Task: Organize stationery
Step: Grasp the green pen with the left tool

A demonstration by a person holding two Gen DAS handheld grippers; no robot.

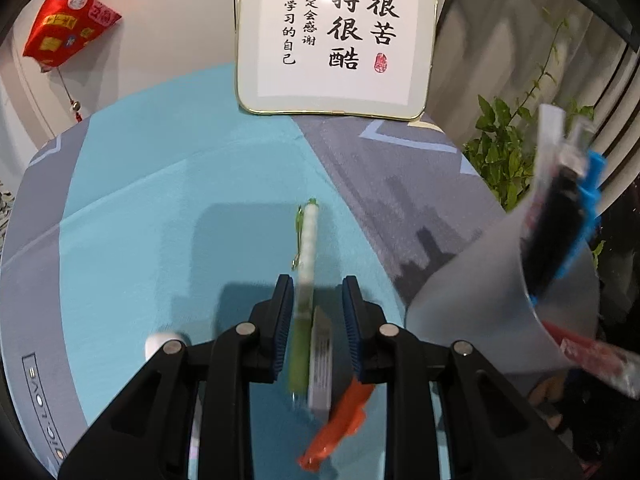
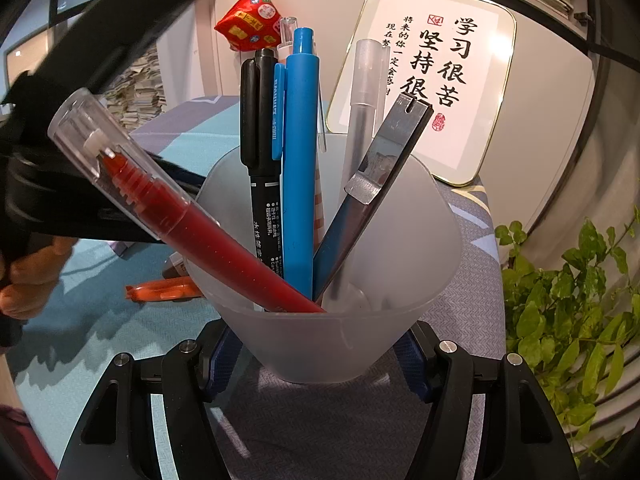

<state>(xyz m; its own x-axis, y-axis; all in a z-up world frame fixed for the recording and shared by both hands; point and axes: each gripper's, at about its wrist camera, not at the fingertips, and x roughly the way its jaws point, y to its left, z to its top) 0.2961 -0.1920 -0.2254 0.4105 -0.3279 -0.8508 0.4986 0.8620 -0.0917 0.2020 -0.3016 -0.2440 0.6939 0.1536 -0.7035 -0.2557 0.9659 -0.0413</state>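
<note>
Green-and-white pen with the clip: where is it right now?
In the left wrist view, the green-and-white pen lies on the turquoise cloth, its lower half between the open left gripper fingers, beside a white ruler-like strip.

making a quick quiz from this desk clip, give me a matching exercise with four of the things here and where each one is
Things:
1. red pen
2. green pen
3. orange item
4. frosted cup

Places:
A. held between the right gripper fingers
B. lying on the blue cloth, between the left gripper fingers
C. leaning out to the left inside the cup
D. lying on the cloth, partly under the left gripper

Pairs: 1-C, 2-B, 3-D, 4-A
</note>
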